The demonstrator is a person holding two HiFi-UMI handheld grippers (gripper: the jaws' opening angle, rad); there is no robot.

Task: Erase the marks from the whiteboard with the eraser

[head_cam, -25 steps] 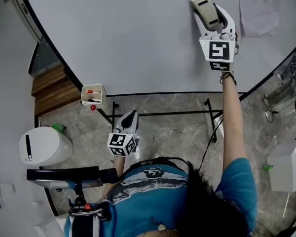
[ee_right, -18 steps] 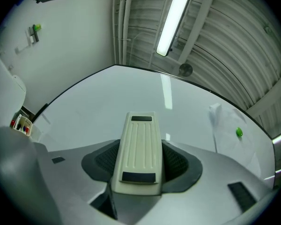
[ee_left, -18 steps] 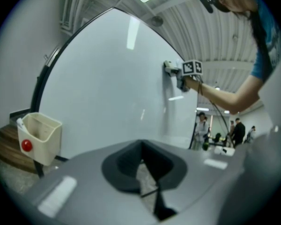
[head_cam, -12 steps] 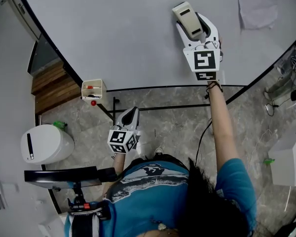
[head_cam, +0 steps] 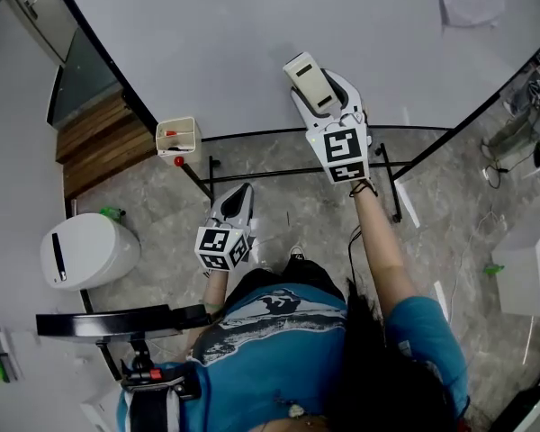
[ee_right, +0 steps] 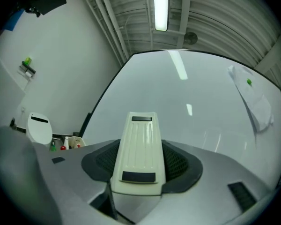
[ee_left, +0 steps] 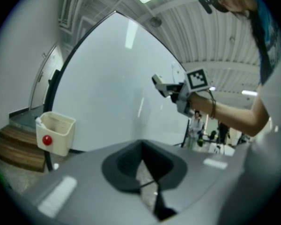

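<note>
The right tongs [head_cam: 321, 97] grip a cream plastic block eraser [head_cam: 308, 77] at twelve o'clock in the head view, near the lower edge of the large white whiteboard [head_cam: 207, 43]. The left tongs [head_cam: 238, 210], closed on nothing, hang at seven o'clock above the grey marbled floor [head_cam: 288, 201].

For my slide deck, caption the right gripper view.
Right tongs clamp a cream eraser, pointed at the whiteboard.
</note>
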